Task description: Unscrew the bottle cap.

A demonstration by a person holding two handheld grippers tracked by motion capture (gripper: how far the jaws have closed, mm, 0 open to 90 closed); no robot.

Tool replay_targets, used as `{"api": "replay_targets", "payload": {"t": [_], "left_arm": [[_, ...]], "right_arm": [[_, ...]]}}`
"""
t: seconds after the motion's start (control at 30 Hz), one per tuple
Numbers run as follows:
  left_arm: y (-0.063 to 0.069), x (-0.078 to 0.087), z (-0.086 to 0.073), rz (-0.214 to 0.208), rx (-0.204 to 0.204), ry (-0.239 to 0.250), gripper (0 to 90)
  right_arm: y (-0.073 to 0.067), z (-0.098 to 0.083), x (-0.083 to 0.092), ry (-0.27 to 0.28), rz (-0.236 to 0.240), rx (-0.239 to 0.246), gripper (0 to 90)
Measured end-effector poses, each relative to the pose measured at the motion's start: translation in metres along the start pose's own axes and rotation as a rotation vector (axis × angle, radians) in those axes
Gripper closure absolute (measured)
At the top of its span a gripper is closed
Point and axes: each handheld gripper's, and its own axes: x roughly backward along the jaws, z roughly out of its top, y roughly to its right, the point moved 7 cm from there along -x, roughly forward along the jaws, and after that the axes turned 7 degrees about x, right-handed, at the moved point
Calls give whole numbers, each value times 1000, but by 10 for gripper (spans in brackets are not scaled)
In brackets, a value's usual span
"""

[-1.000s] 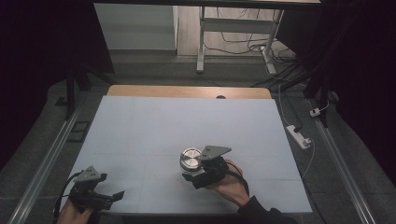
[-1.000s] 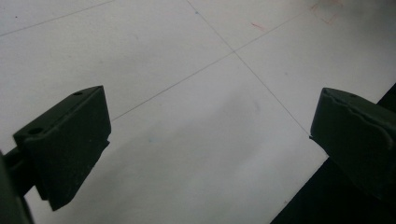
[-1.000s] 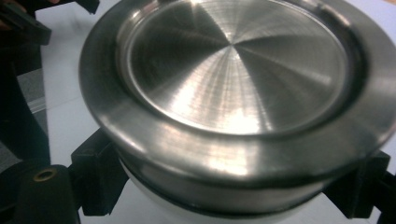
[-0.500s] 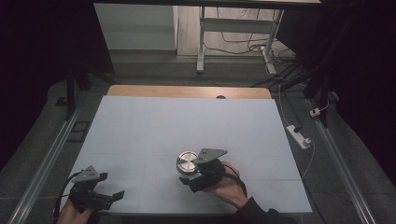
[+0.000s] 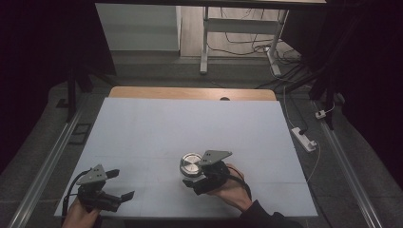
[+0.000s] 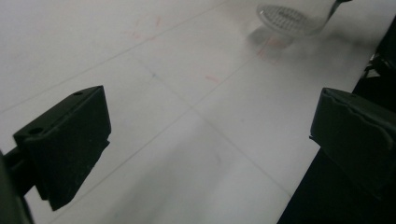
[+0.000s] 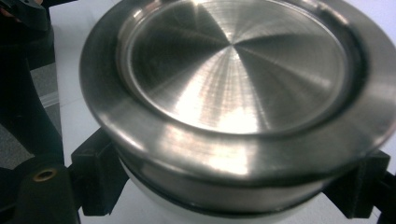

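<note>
A round container with a brushed steel lid (image 5: 191, 164) is held near the front middle of the white table (image 5: 190, 123). My right gripper (image 5: 194, 179) is shut on it, one jaw on each side of its body just under the lid. In the right gripper view the lid (image 7: 233, 74) looms close, and my right gripper (image 7: 229, 191) clasps the white body below it. My left gripper (image 5: 121, 184) stands open at the table's front left corner. In the left gripper view my left gripper (image 6: 210, 135) has only bare table between its jaws, and the container (image 6: 285, 18) is blurred far off.
A strip of wood (image 5: 190, 92) runs along the table's far edge. A white power strip (image 5: 304, 138) and cables lie on the floor to the right. Metal rails (image 5: 52, 156) flank the table. The front edge is close under both hands.
</note>
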Motion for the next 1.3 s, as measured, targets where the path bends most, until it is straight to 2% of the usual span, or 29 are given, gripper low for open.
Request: {"api": "replay_targets", "payload": {"t": [0.13, 0.4, 0.73, 0.9, 1.07, 1.3], "left_arm": [[6, -5, 9, -45, -5, 15, 0], [17, -22, 28, -119, -12, -18, 0], [28, -46, 50, -140, -77, -54, 0], [33, -54, 65, -171, -120, -38, 0], [37, -65, 79, -218, -146, -28, 0], [47, -80, 96, -265, -232, -41, 0]], "right_arm": [[1, 0, 1, 2, 1, -6, 146], [1, 2, 2, 11, 9, -12, 146], [2, 1, 3, 15, 10, -11, 146], [2, 1, 2, 12, 9, -9, 145], [5, 2, 5, 19, 9, -9, 146], [8, 1, 8, 28, 26, -8, 146]]}}
